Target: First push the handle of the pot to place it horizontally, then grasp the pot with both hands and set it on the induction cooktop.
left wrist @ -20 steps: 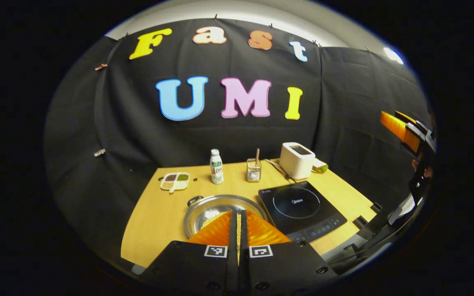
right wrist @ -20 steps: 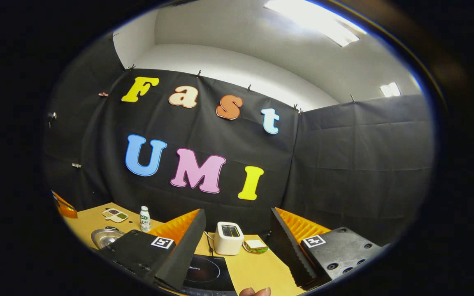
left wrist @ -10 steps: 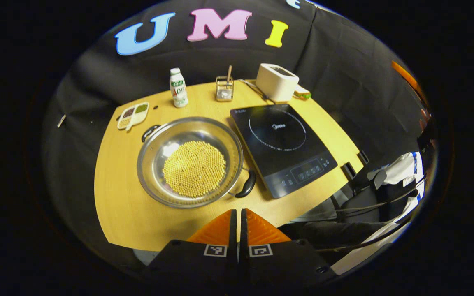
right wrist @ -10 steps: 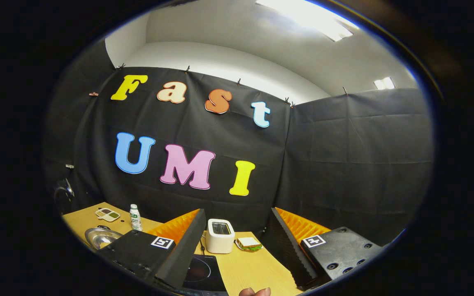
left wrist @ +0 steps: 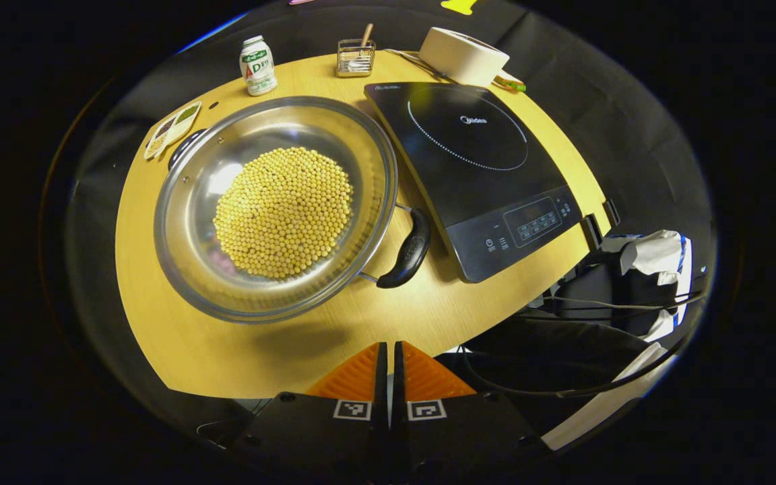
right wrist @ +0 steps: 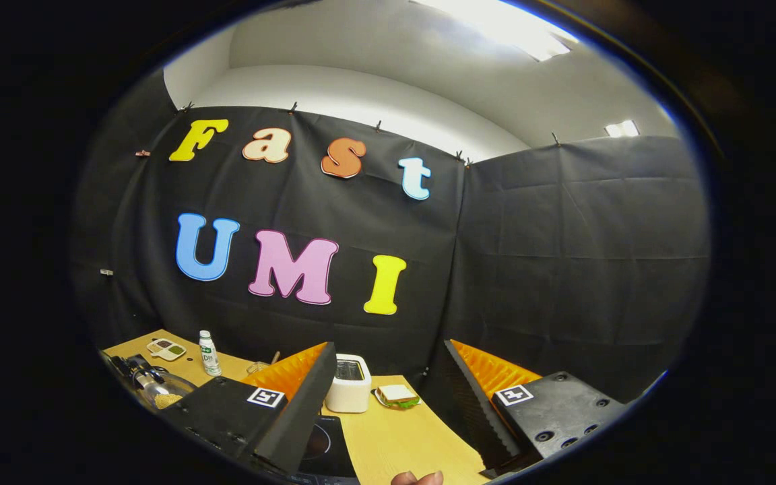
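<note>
Wooden table, black cloth wall, ceiling light

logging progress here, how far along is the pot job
Nothing looks done yet. The pot of yellow beans sits on the table beside the induction cooktop, its black handle angled toward the table's near edge. The left gripper hovers above, jaws closed; the right gripper is open. Left: push the handle, lift, place.

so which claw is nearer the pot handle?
Left. The left claw, shut, hovers just beyond the table edge near the pot's black handle. The right claw, open, is raised over the induction cooktop, aimed at the wall.
</note>
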